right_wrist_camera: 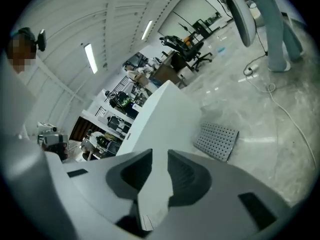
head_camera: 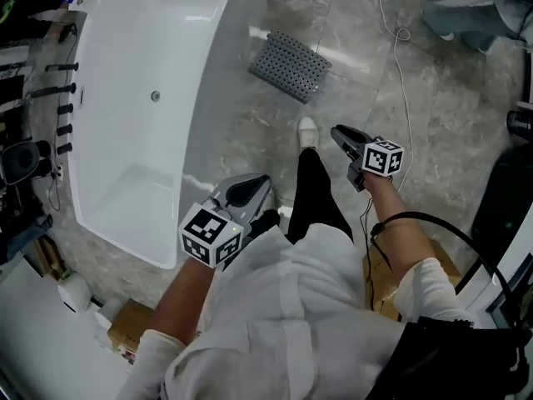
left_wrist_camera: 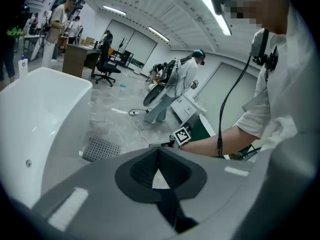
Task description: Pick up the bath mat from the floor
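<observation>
The bath mat (head_camera: 288,66) is a grey perforated rectangle lying flat on the marble floor beside the bathtub. It also shows in the left gripper view as the mat (left_wrist_camera: 101,148) and in the right gripper view as the mat (right_wrist_camera: 216,140). My left gripper (head_camera: 250,187) hangs near the tub's near corner, well short of the mat, jaws together and empty. In its own view the left gripper (left_wrist_camera: 158,151) has its tips touching. My right gripper (head_camera: 340,132) is held right of my foot, nearer the mat but apart from it. The right gripper (right_wrist_camera: 160,156) stands open with nothing between its jaws.
A white bathtub (head_camera: 141,98) fills the left side. My shoe (head_camera: 307,132) stands between the grippers. A white cable (head_camera: 402,65) snakes over the floor at right. A cardboard box (head_camera: 129,323) sits near the tub's foot. Another person (left_wrist_camera: 172,89) stands farther off.
</observation>
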Action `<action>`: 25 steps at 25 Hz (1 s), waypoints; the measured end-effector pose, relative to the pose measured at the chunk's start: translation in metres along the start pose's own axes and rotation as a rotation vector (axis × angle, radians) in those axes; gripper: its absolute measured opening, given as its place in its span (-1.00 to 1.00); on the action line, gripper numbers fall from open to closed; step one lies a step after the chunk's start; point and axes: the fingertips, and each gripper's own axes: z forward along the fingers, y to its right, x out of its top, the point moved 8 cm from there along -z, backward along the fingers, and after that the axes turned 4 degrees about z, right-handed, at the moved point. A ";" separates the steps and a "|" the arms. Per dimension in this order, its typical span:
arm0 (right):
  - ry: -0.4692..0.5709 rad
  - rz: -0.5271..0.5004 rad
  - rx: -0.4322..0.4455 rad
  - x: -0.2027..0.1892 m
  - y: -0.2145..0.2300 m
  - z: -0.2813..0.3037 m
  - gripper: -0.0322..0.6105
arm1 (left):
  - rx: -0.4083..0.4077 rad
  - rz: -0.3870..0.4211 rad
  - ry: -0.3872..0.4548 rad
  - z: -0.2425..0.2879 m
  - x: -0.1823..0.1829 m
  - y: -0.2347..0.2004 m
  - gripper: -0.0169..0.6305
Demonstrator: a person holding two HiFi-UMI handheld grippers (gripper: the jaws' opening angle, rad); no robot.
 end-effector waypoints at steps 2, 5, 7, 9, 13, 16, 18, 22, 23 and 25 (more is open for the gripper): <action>-0.017 0.053 -0.016 0.005 0.045 0.023 -0.60 | -0.011 -0.003 -0.029 0.029 0.007 -0.012 -0.93; -0.044 0.113 -0.037 0.008 0.114 0.055 -0.60 | -0.012 -0.018 -0.058 0.074 0.014 -0.035 -0.93; -0.060 0.142 -0.051 0.008 0.161 0.078 -0.60 | -0.001 -0.035 -0.070 0.103 0.016 -0.057 -0.93; -0.077 0.174 -0.056 0.003 0.201 0.103 -0.60 | 0.002 -0.045 -0.096 0.130 0.013 -0.080 -0.93; -0.106 0.236 -0.064 -0.019 0.271 0.150 -0.60 | -0.018 -0.055 -0.143 0.182 -0.007 -0.115 -0.93; -0.113 0.282 -0.068 -0.035 0.319 0.180 -0.60 | -0.049 -0.053 -0.159 0.218 -0.025 -0.135 -0.93; -0.120 0.317 -0.067 -0.041 0.346 0.198 -0.60 | -0.062 -0.064 -0.165 0.239 -0.035 -0.147 -0.93; -0.138 0.386 -0.075 -0.063 0.397 0.233 -0.55 | -0.059 -0.163 -0.196 0.270 -0.053 -0.171 -0.93; -0.144 0.395 -0.078 -0.067 0.411 0.241 -0.54 | -0.059 -0.179 -0.204 0.276 -0.059 -0.178 -0.93; -0.152 0.398 -0.083 -0.071 0.437 0.259 -0.50 | -0.056 -0.181 -0.215 0.287 -0.070 -0.194 -0.93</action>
